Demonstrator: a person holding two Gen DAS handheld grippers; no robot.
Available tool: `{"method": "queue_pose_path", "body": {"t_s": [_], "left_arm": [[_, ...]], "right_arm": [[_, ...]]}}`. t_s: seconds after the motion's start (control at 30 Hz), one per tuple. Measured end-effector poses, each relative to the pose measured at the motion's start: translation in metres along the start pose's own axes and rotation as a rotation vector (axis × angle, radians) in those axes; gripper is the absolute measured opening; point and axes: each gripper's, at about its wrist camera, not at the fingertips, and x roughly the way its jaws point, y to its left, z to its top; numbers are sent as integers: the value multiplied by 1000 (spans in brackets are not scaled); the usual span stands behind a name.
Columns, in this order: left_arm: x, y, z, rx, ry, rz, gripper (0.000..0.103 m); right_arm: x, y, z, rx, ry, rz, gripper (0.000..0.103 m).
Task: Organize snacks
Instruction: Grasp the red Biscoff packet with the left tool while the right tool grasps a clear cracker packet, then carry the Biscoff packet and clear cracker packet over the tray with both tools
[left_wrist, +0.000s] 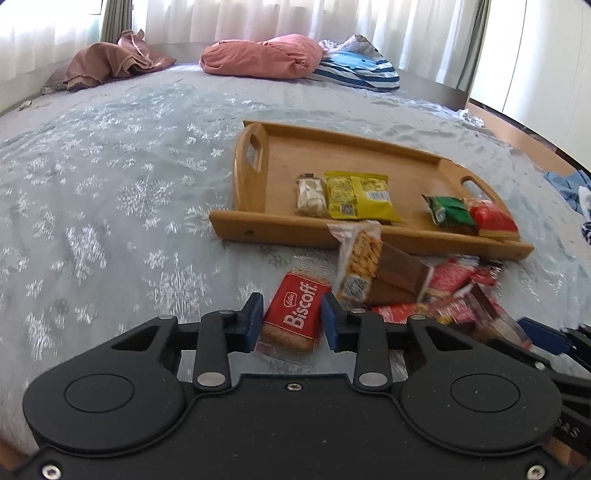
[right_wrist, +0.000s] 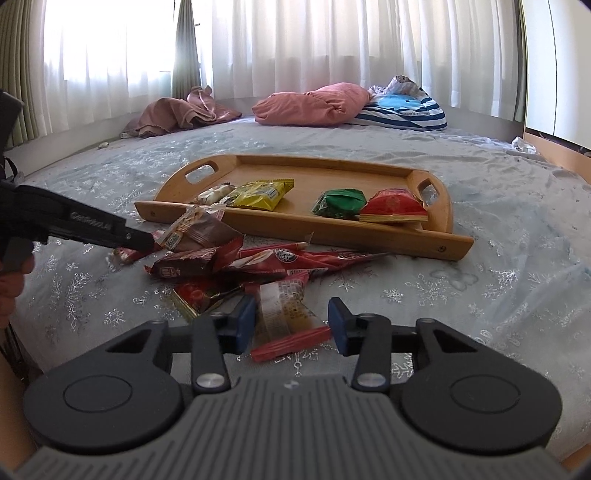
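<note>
The left tool (left_wrist: 291, 319) is pinching a red Biscoff biscuit packet (left_wrist: 293, 317), its blue pads pressing both sides of the wrapper just above the bedspread (left_wrist: 110, 206). The right tool (right_wrist: 291, 321) is sitting around a clear-and-red snack packet (right_wrist: 284, 317); the left pad is touching it, while the right pad is meeting only the red end seal, so I cannot tell whether it is truly gripping.

Four snacks are lying in the wooden tray (right_wrist: 354, 232): a pale nougat-like bar (left_wrist: 311, 199), a yellow packet (left_wrist: 360, 195), a green packet (right_wrist: 340, 202) and a red packet (right_wrist: 393, 206), set as two pairs, one toward each handle. In front of the tray a loose pile of red and brown wrappers (right_wrist: 229, 258) is spreading over the bed, with a cracker packet (left_wrist: 360, 266) leaning on the tray's near wall.

The bed is wearing a pale blue snowflake cover. Two pink pillows (left_wrist: 258, 55) (left_wrist: 110, 59) and a striped blue cushion (left_wrist: 360, 70) are lying by sheer white curtains (right_wrist: 295, 48).
</note>
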Motion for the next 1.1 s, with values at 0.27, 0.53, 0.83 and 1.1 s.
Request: {"method": "queue_pose_path", "body": {"t_s": [0.27, 0.53, 0.83, 1.1], "left_arm": [[-22, -8, -12, 33, -21, 7, 20], [-11, -13, -9, 51, -12, 13, 39], [-1, -14, -7, 40, 21, 2, 31], [-15, -10, -5, 24, 26, -4, 31]], "right_arm": [[-4, 0, 2, 8, -7, -6, 47], [-3, 7, 6, -39, -31, -26, 59], [11, 11, 11, -38, 15, -27, 53], [13, 11, 13, -17, 64, -15, 35]]}}
